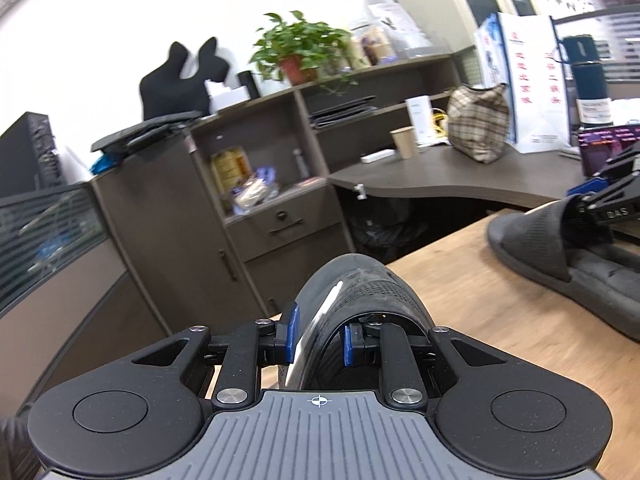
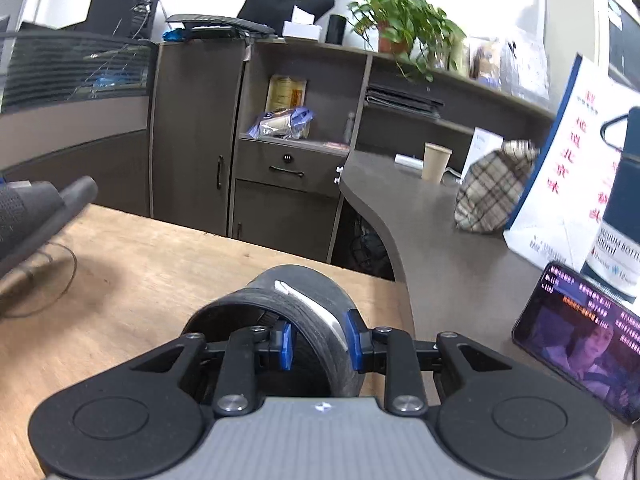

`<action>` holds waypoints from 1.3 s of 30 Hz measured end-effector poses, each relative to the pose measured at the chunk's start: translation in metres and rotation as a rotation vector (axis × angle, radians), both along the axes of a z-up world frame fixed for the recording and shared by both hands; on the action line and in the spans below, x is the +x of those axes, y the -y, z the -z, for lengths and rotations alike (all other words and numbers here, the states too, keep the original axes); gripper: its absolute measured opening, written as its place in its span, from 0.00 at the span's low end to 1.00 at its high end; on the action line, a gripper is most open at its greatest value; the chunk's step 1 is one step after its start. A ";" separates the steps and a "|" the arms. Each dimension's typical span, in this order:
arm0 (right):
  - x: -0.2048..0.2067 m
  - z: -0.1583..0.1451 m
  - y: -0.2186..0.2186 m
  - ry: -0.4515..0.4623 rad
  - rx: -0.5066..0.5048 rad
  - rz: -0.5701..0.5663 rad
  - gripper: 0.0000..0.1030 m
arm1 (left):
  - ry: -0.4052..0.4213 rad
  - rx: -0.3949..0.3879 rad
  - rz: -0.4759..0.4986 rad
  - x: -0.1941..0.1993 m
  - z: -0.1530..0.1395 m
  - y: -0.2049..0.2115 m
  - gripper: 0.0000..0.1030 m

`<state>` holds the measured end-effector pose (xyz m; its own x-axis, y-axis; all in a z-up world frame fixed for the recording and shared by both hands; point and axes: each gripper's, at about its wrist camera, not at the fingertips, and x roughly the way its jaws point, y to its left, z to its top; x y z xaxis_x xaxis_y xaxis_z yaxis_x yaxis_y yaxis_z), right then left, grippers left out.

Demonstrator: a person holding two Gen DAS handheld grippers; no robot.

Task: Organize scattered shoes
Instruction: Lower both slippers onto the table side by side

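Observation:
Two black slide sandals are held over a wooden table (image 1: 460,300). My left gripper (image 1: 318,338) is shut on the strap edge of one black slipper (image 1: 360,284), toe pointing away, lifted near the table's left edge. My right gripper (image 2: 320,338) is shut on the strap of the other black slipper (image 2: 304,288), which the left wrist view also shows at far right (image 1: 552,248) with the right gripper (image 1: 608,200) on it. The left-held slipper shows in the right wrist view at far left (image 2: 36,212).
A grey curved desk (image 2: 420,216) adjoins the wooden table, carrying a paper cup (image 2: 436,162), a plaid bag (image 2: 492,192), a white paper bag (image 2: 568,184) and a lit phone (image 2: 580,344). A dark cabinet (image 2: 280,160) with shelves stands behind. A thin cable (image 2: 60,276) lies on the table.

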<state>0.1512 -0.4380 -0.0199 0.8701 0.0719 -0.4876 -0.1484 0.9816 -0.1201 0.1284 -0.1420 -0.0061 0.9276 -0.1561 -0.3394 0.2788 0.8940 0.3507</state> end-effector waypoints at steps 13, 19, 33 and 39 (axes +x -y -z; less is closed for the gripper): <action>-0.003 0.001 0.002 -0.004 0.046 0.014 0.29 | -0.048 0.123 0.060 0.021 0.025 0.090 0.20; -0.001 0.001 0.005 -0.002 0.053 0.016 0.29 | -0.054 0.159 0.079 0.029 0.028 0.116 0.20; 0.001 0.001 0.006 0.005 0.054 0.046 0.30 | -0.056 0.183 0.148 0.032 0.033 0.146 0.23; 0.003 0.001 0.008 0.012 0.067 0.062 0.30 | -0.031 0.204 0.170 0.030 0.035 0.157 0.23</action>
